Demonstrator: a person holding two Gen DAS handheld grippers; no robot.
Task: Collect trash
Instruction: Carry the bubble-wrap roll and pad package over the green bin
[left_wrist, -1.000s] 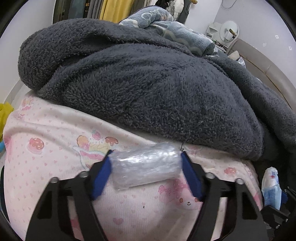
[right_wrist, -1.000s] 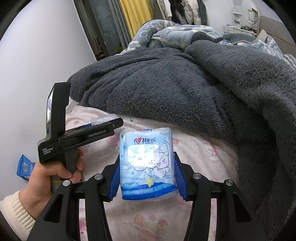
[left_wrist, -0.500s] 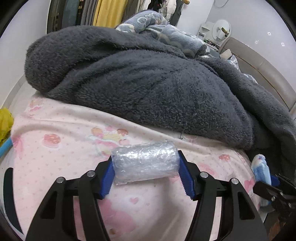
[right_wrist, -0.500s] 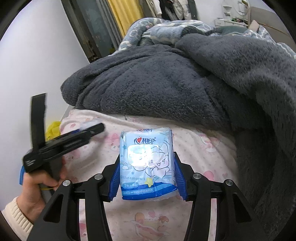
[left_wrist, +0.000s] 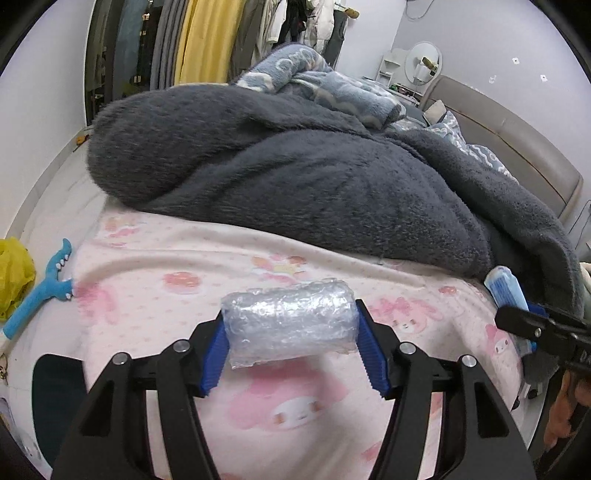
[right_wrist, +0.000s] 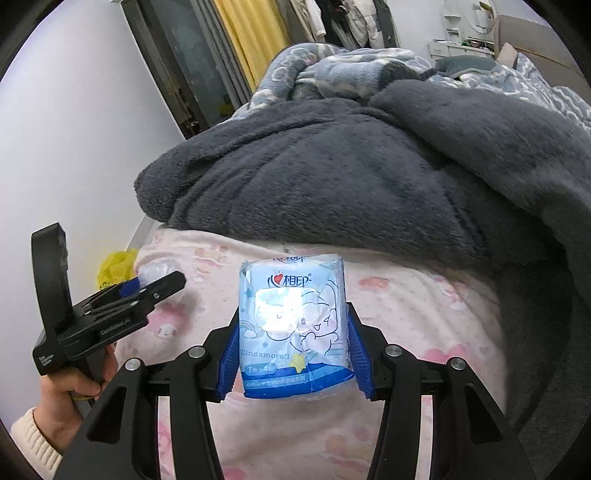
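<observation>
**Both grippers hold trash over the bed**

Far to my left I see a yellow bag (left_wrist: 14, 277) and a blue toy (left_wrist: 40, 291) beside the pink sheet (left_wrist: 155, 273). My left gripper (left_wrist: 291, 332) pinches a roll of bubble wrap (left_wrist: 290, 325). The roll lies sideways, with one blue pad on each end, up off the sheet. To the right, my right gripper (right_wrist: 293, 354) pinches a blue tissue pack (right_wrist: 293, 325). The pack stands upright between the two blue pads, and its top pokes out past them. A big gray blanket (right_wrist: 351, 177) is piled on the bed behind both.
</observation>
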